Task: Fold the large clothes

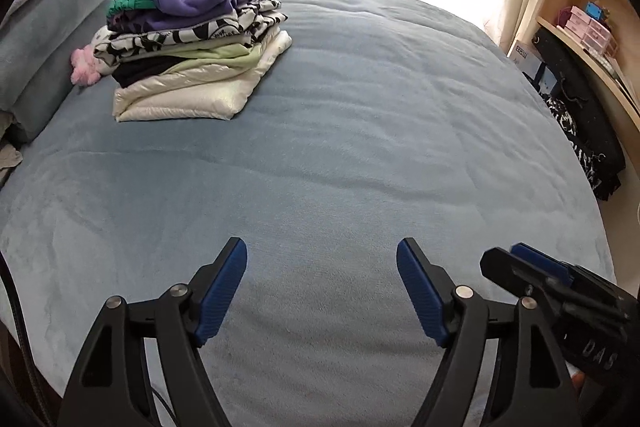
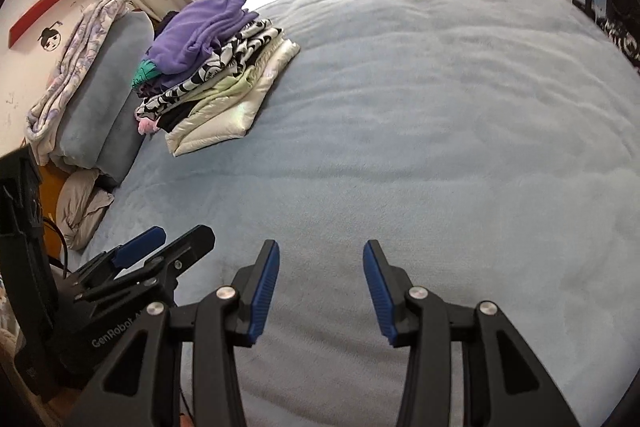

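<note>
A stack of folded clothes (image 1: 188, 39) sits at the far left of the blue bed (image 1: 360, 147), purple garment on top and a white padded one at the bottom. It also shows in the right wrist view (image 2: 208, 67). My left gripper (image 1: 322, 255) is open and empty, low over the near part of the bed. My right gripper (image 2: 322, 255) is open and empty beside it. The right gripper shows at the left wrist view's lower right (image 1: 520, 263). The left gripper shows at the right wrist view's lower left (image 2: 168, 239).
Blue pillows (image 1: 48, 47) with a floral blanket lie at the bed's left edge, next to a pink soft toy (image 1: 84, 67). Curtains and a bright window stand behind the bed. A wooden shelf (image 1: 592, 39) with boxes and dark clothing stands on the right.
</note>
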A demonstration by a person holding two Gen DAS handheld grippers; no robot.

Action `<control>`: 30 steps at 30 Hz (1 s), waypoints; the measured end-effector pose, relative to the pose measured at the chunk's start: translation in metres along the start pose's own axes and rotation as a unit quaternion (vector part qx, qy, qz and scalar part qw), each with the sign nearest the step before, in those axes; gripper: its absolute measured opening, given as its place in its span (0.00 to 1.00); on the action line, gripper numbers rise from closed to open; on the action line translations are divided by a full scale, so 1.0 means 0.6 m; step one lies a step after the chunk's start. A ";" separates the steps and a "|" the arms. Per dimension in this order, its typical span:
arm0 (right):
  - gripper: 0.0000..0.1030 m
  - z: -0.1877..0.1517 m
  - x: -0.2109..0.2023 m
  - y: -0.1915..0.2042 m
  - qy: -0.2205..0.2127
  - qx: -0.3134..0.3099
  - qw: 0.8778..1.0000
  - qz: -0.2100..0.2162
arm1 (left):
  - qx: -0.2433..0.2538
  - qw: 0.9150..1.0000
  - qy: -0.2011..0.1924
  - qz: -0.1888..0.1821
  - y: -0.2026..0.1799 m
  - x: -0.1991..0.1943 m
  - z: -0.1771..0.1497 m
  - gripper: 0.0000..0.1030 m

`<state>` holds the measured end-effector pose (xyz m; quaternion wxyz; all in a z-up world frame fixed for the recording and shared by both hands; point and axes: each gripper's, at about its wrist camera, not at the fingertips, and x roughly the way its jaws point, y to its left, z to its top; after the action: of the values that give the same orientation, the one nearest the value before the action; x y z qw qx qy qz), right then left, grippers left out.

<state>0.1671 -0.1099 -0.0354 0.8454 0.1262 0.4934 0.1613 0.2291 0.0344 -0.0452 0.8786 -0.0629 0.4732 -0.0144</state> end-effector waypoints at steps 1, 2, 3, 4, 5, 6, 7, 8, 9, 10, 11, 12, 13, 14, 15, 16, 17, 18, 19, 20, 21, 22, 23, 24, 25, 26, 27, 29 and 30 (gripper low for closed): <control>0.54 -0.004 -0.005 0.002 -0.006 -0.005 1.000 -0.008 | 0.003 1.000 -0.011 0.007 -0.005 -0.009 -0.003 0.74; 0.55 -0.008 -0.009 0.003 -0.011 -0.009 1.000 -0.016 | 0.006 1.000 -0.023 0.011 -0.009 -0.020 -0.008 0.74; 0.55 -0.016 -0.017 0.003 -0.019 -0.013 0.999 -0.024 | 0.009 0.999 -0.030 0.015 -0.012 -0.027 -0.013 0.74; 0.55 -0.020 -0.022 0.001 -0.023 -0.013 0.999 -0.026 | 0.014 0.999 -0.034 0.019 -0.017 -0.036 -0.018 0.75; 0.55 -0.028 -0.032 0.000 -0.030 -0.013 0.999 -0.033 | 0.017 0.999 -0.036 0.019 -0.023 -0.045 -0.023 0.78; 0.55 -0.035 -0.041 -0.002 -0.035 -0.012 0.999 -0.038 | 0.018 0.999 -0.036 0.015 -0.027 -0.056 -0.029 0.80; 0.55 -0.040 -0.048 -0.003 -0.038 -0.010 0.998 -0.038 | 0.021 0.999 -0.037 0.016 -0.033 -0.066 -0.035 0.81; 0.55 -0.048 -0.062 -0.004 -0.043 -0.008 0.998 -0.041 | 0.025 0.999 -0.040 0.022 -0.039 -0.080 -0.042 0.81; 0.55 -0.055 -0.074 -0.004 -0.048 -0.007 0.998 -0.046 | 0.027 0.998 -0.043 0.025 -0.042 -0.089 -0.046 0.81; 0.55 -0.059 -0.085 -0.003 -0.052 -0.008 0.998 -0.046 | 0.027 0.998 -0.047 0.027 -0.045 -0.102 -0.051 0.81; 0.55 -0.066 -0.098 0.000 -0.055 -0.011 0.997 -0.047 | 0.025 0.998 -0.051 0.028 -0.047 -0.117 -0.057 0.81; 0.56 -0.071 -0.109 0.004 -0.059 -0.014 0.997 -0.051 | 0.023 0.998 -0.054 0.027 -0.049 -0.129 -0.063 0.81; 0.56 -0.079 -0.126 0.010 -0.065 -0.022 0.996 -0.056 | 0.021 0.998 -0.058 0.028 -0.050 -0.141 -0.068 0.81; 0.56 -0.085 -0.139 0.016 -0.069 -0.028 0.995 -0.060 | 0.019 0.997 -0.064 0.030 -0.052 -0.158 -0.075 0.81; 0.56 -0.091 -0.152 0.021 -0.075 -0.031 0.995 -0.064 | 0.018 0.997 -0.068 0.031 -0.054 -0.169 -0.080 0.81; 0.56 -0.095 -0.161 0.025 -0.079 -0.032 0.994 -0.065 | 0.018 0.997 -0.070 0.033 -0.055 -0.180 -0.085 0.81; 0.56 -0.101 -0.174 0.027 -0.084 -0.031 0.994 -0.066 | 0.017 0.997 -0.071 0.035 -0.055 -0.193 -0.092 0.81; 0.56 -0.105 -0.184 0.029 -0.086 -0.031 0.994 -0.066 | 0.017 0.997 -0.070 0.035 -0.055 -0.200 -0.095 0.82; 0.56 -0.108 -0.191 0.032 -0.087 -0.033 0.994 -0.065 | 0.016 0.997 -0.068 0.035 -0.054 -0.206 -0.100 0.82; 0.56 -0.112 -0.198 0.036 -0.088 -0.035 0.993 -0.065 | 0.015 0.997 -0.064 0.035 -0.054 -0.211 -0.104 0.82; 0.56 -0.116 -0.206 0.038 -0.089 -0.036 0.993 -0.065 | 0.015 0.997 -0.061 0.036 -0.054 -0.218 -0.110 0.82; 0.56 -0.121 -0.213 0.042 -0.089 -0.038 0.993 -0.064 | 0.016 0.998 -0.058 0.037 -0.054 -0.222 -0.115 0.82; 0.56 -0.125 -0.219 0.045 -0.089 -0.040 0.993 -0.062 | 0.017 0.998 -0.055 0.037 -0.054 -0.226 -0.119 0.82; 0.56 -0.129 -0.223 0.046 -0.090 -0.041 0.993 -0.062 | 0.017 0.998 -0.054 0.035 -0.056 -0.227 -0.122 0.82; 0.57 -0.132 -0.228 0.049 -0.093 -0.043 0.993 -0.063 | 0.018 0.998 -0.052 0.036 -0.056 -0.230 -0.125 0.82; 0.57 -0.136 -0.232 0.051 -0.094 -0.045 0.993 -0.063 | 0.020 0.998 -0.052 0.037 -0.057 -0.233 -0.127 0.82; 0.57 -0.138 -0.233 0.053 -0.095 -0.045 0.992 -0.064 | 0.021 0.998 -0.052 0.038 -0.059 -0.237 -0.130 0.82; 0.57 -0.142 -0.237 0.053 -0.095 -0.042 0.993 -0.062 | 0.025 0.997 -0.053 0.039 -0.060 -0.245 -0.134 0.82; 0.57 -0.145 -0.240 0.052 -0.095 -0.038 0.993 -0.059 | 0.026 0.997 -0.054 0.039 -0.062 -0.246 -0.134 0.82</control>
<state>0.0203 -0.1339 0.0484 0.9005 0.0794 0.4111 0.1175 0.0817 0.0022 0.0384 0.9042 -0.0220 0.4263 0.0114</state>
